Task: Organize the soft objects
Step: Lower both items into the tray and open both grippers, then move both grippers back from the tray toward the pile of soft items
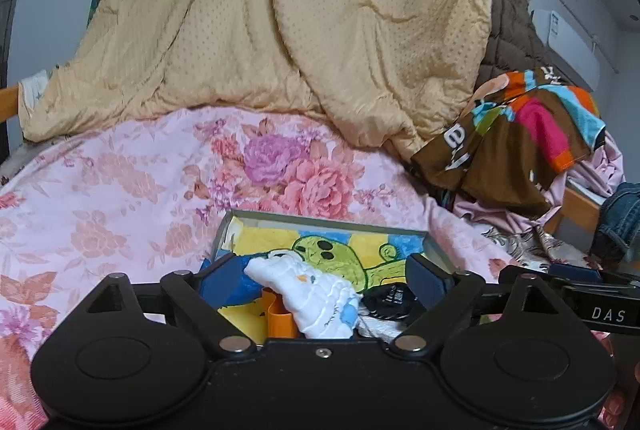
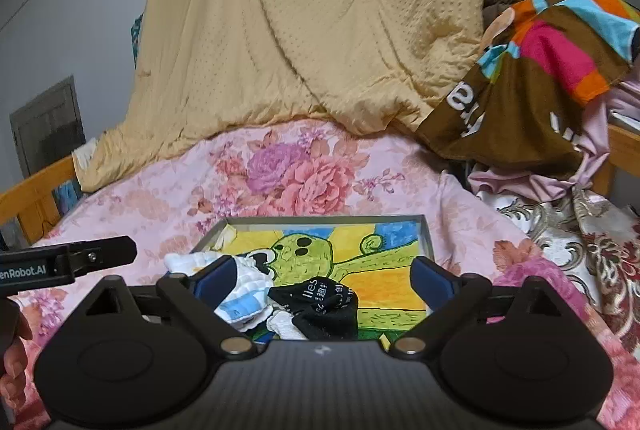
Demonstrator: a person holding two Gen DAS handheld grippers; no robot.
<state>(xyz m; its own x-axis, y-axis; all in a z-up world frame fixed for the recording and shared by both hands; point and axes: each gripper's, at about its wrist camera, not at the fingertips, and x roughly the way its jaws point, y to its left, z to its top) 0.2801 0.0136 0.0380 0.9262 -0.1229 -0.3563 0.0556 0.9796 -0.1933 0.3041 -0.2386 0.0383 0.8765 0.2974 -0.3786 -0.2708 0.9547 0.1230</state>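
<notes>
- Currently both tools hover low over a shallow tray (image 2: 426,238) lying on the floral bed cover (image 2: 160,197); tray floor carries a green cartoon drawing.
- Left tool (image 1: 324,276): fingers spread wide, holding nothing. White sock (image 1: 316,296) lies between them, crumpled, with a light-blue toe; whether a pad touches it I cannot tell.
- Right tool (image 2: 324,280): also spread wide, gripping nothing. Black sock (image 2: 320,306) with white lettering lies bunched between its fingers, in the near part of the tray, overlapping the white sock's edge.
- Likely step: pick up 1 sock for sorting or pairing. White one hangs partly over the tray's left rim in the right wrist view.
- To do it well: lower until the pads straddle a thick fold, not a single layer; close on the bunched middle so the fabric does not slip out.
- Take 1 sock per tool; the 2 overlap, so lift straight up and slowly, or the other one drags along.
- Orange item (image 1: 280,318) sits just under the white sock in the left view, kind unclear; keep the left pad off it.
- Risk: the near tray rim is hidden under the tool bodies, so a finger could catch on it.
- Yellow quilt (image 2: 312,29) and striped cloth (image 2: 552,61) lie well apart at the back, untouched.
</notes>
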